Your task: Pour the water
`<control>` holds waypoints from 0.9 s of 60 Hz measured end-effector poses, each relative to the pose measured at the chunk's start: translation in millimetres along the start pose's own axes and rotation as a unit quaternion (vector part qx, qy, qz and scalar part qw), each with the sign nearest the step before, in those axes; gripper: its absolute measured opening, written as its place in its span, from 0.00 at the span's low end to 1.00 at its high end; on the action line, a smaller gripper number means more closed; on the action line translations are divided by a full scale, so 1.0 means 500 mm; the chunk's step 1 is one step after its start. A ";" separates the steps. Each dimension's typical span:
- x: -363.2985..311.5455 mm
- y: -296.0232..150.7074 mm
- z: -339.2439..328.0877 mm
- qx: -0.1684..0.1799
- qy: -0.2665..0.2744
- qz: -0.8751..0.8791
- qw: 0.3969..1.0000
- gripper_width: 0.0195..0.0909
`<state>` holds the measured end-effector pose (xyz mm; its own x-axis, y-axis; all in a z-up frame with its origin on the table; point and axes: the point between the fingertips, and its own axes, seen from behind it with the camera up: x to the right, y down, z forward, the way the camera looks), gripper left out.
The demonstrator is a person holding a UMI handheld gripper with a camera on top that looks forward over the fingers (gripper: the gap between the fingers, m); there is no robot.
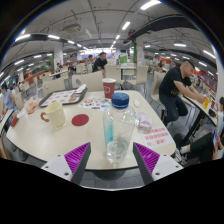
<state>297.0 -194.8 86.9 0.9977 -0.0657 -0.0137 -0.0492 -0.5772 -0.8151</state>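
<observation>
Jaws stand apart, their magenta pads [76,155] flanking a clear plastic water bottle [118,128] with a blue cap; the bottle stands upright on the round, pale tabletop [30,140] between the two fingers, and whether the pads already touch its sides cannot be told, so I take it as resting on its own base with the gripper [111,160] framed around it. Going from the left, a cream mug [54,114] with a handle sits well to the left of the bottle, with a tray [66,96] of papers beyond it toward the far side of the tabletop. A dark red coaster [80,120] lies flat between the mug and the bottle. Beyond the bottle, near the far rim, stands a red paper cup [109,88], upright and apparently open at the top. Right of the bottle lies a printed card [155,134] with pink markings, and past the tabletop a seated person [180,88] in dark clothes leans forward. The step in hand looks like the grasp: the bottle is lined up but not yet lifted, and the cap seems to be on. Next, the fingers would need to close firmly on the bottle's middle, then lift and carry it toward a receiving vessel, probably the red cup or the mug; the cap would have to come off before any water could flow.
</observation>
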 end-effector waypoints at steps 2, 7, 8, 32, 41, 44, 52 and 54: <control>0.026 -0.010 0.015 0.009 -0.001 0.001 1.000 0.92; 0.134 -0.019 0.055 0.029 0.000 -0.004 1.000 0.90; 0.129 -0.022 0.074 0.032 0.002 -0.006 0.999 0.88; 0.126 -0.043 0.126 0.046 0.027 -0.011 0.999 0.31; 0.111 -0.065 0.124 0.039 0.057 -0.029 0.997 0.30; 0.106 -0.093 0.118 0.044 0.077 -0.057 0.994 0.30; 0.078 -0.199 0.102 0.061 0.141 -0.159 0.975 0.31; 0.064 -0.226 0.099 0.064 0.157 -0.189 0.967 0.31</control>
<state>336.6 -91.2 149.8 0.8793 -0.1258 0.4593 0.3422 -0.5039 -0.7931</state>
